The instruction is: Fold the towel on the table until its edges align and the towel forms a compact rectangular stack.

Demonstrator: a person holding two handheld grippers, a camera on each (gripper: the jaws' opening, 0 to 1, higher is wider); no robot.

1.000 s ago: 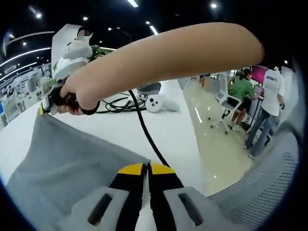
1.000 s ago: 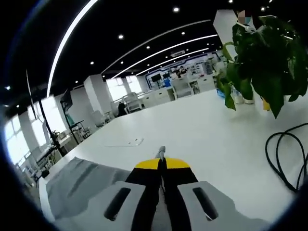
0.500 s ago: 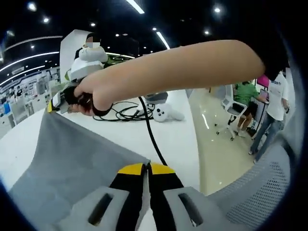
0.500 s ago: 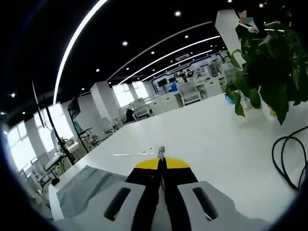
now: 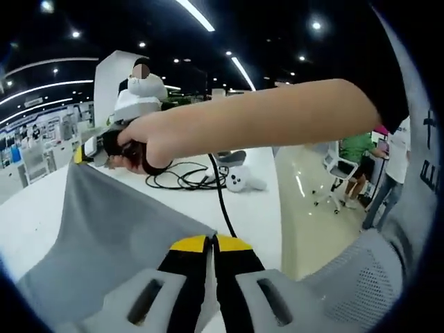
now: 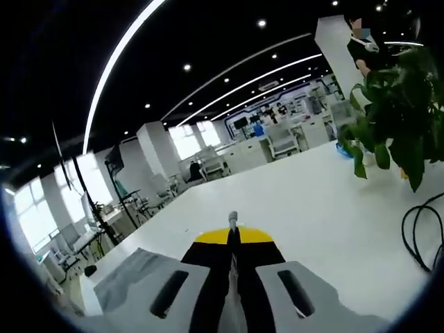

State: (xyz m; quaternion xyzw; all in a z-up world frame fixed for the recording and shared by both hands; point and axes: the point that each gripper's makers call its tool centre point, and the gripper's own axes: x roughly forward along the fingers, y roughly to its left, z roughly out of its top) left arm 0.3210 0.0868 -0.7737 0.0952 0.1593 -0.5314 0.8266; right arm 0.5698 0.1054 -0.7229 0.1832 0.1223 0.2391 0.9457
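In the left gripper view, the left gripper [image 5: 210, 243] is seen with its yellow-tipped jaws pressed together on a corner of the grey towel [image 5: 104, 229]. From that corner the towel is stretched taut up and to the left, above the white tabletop [image 5: 253, 208], to its other held corner. That far corner is clamped by the right gripper [image 5: 89, 149], which is gripped by the person's hand [image 5: 142, 142]; the bare forearm [image 5: 277, 114] is extended across the upper part of the view. A black cable [image 5: 218, 194] is hung down from that gripper towards the left jaws, and further black cables are coiled on the tabletop beside a white controller [image 5: 239, 182]. Beyond the tabletop's edge, a person in green [image 5: 355, 149] is seated on a white office chair. A grey mesh chair back [image 5: 347, 284] is seen at the lower right.

In the right gripper view, the right gripper [image 6: 232, 236] is shown with its jaws closed on the towel [image 6: 128, 277], a small grey tip of which is pinched just above the yellow pads. The rest of the towel is draped below to the left. A green potted plant [image 6: 395, 132] is placed on the tabletop [image 6: 312, 201] at the right, near a black cable loop [image 6: 423, 236].
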